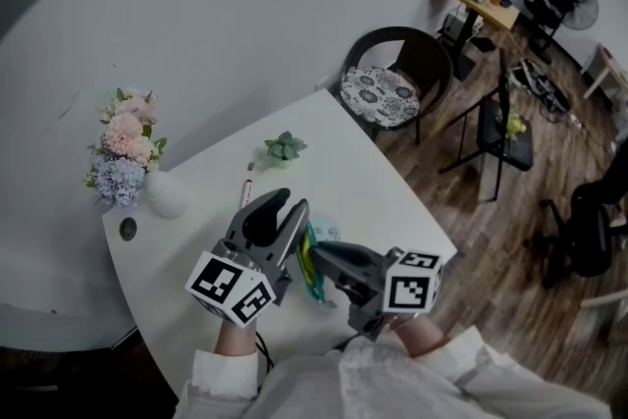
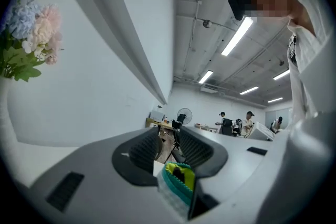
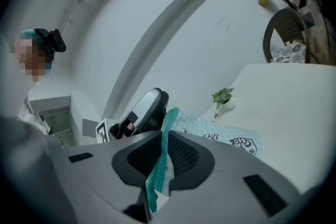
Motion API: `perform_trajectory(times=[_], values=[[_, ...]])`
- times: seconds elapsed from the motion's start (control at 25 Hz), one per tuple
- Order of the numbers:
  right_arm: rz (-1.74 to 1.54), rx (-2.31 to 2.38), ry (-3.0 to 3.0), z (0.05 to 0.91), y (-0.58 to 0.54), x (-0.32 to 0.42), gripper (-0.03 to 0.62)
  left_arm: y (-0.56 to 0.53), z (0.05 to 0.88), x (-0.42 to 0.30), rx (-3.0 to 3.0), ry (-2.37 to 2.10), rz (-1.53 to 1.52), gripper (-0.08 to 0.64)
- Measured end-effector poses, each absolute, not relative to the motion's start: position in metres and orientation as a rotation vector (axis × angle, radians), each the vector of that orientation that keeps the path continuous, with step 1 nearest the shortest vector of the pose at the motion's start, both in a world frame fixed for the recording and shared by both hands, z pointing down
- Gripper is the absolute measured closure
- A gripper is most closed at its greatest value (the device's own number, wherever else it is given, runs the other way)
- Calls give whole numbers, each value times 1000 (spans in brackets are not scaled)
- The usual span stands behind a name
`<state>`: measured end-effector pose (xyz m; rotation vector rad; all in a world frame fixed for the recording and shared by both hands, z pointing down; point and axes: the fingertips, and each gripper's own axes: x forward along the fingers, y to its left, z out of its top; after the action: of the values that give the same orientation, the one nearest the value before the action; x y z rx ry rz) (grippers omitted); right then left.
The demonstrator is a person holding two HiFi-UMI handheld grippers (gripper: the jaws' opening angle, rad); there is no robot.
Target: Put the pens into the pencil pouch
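The right hand-held gripper pinches the green edge of the pouch, over the table. The left hand-held gripper is spread wide beside it, holding nothing. Farther off lies a pen; left should probably fetch it next.

We see a white table set against a pale curved wall. At the table's far left corner a white vase holds pink and blue flowers. A little green plant stands near the table's far edge. Just past the table's far right corner is a dark chair with a patterned cushion. A fan stands well away from the table.
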<state>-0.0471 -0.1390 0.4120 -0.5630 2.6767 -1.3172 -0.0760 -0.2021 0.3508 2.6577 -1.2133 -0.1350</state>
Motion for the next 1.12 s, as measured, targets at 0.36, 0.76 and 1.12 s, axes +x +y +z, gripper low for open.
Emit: perform_trajectory(times=[0.36,0.76,1.12], values=[[-1321,-612,2632,411,-146,-38,554,-201,360,-83,2616,-1252,-146,437],[-1321,-609,2601,410,-162,-37,554,-216,394,-126,2542,-1452,62,437],[-1363,-611,2575,413,-176,-39,554,-235,454,-162,2340,-1537,292,437]])
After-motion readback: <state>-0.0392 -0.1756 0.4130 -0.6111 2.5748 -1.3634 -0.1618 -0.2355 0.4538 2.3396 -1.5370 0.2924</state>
